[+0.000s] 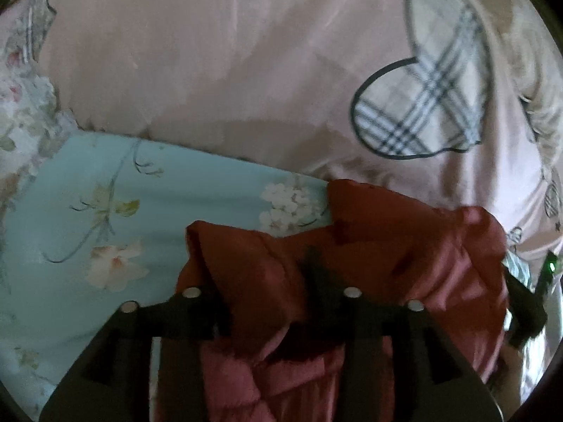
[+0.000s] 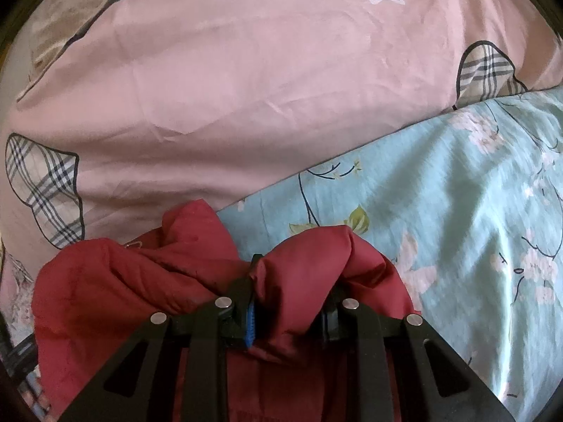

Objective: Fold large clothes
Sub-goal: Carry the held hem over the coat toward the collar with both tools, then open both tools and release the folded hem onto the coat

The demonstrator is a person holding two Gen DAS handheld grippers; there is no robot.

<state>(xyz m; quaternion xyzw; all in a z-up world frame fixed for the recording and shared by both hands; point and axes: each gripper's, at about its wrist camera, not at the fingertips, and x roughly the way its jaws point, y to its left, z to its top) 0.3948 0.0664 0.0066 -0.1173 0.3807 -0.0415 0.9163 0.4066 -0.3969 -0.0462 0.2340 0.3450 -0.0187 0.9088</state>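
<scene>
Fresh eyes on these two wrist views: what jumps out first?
The red garment, bunched low in both views, with the right claw shut on a fold of it. The left claw has fabric between its fingers too, but the grip is unclear. Behind lies a pink duvet with plaid hearts, over a blue floral sheet.

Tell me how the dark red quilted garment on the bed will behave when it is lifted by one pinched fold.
The dark red quilted garment is probably floppy: it bunches and creases around the right hand-held gripper. Its padded look suggests it is light but bulky. The smooth, slightly shiny fabric may slip from a shallow pinch.
</scene>
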